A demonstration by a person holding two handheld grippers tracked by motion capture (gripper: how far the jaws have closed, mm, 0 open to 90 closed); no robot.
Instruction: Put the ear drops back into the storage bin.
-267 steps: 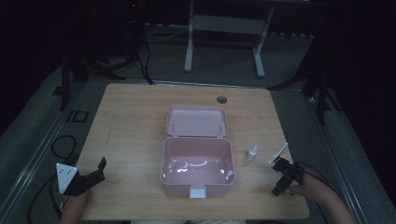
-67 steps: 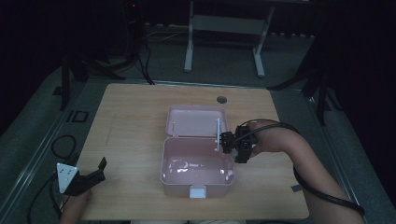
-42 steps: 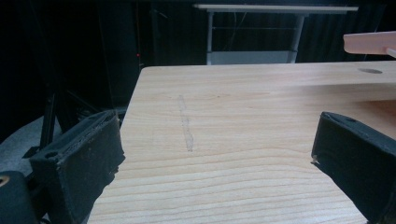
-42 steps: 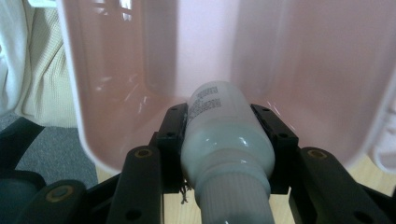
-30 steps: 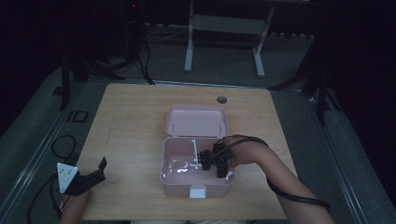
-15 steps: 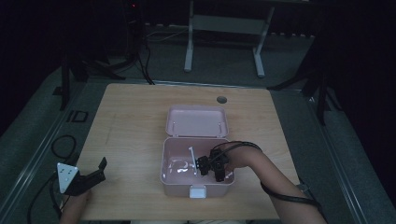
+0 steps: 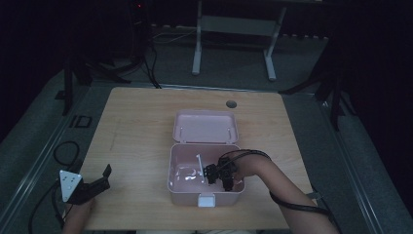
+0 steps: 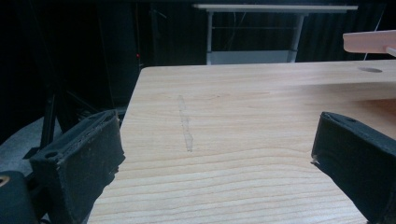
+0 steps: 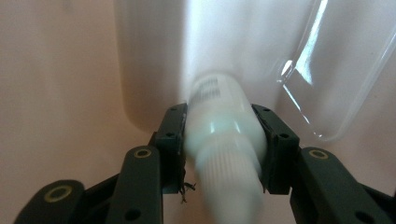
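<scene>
Small white bottle (image 9: 224, 140) sits clamped between the two black jaws of the right hand-held gripper (image 9: 223, 149), its long axis running along the jaws: the ribbed cap end points back toward the camera, the labelled body points away into the pink box (image 7: 175, 168). Its plastic is smooth and slightly glossy, round in section, with dark print on the label. A clear, curved plastic piece (image 9: 336, 79) lies just beside it on the box floor. In the high view the right hand-held gripper (image 7: 217, 174) is down inside the open box, beside a thin white stick (image 7: 199, 163). The box is matte pink, rounded at the corners, its lid (image 7: 207, 126) laid back flat on the pale wood-grain desk (image 7: 136, 131). The left hand-held gripper (image 7: 90, 187) rests near the desk's front left corner, jaws spread wide on nothing
</scene>
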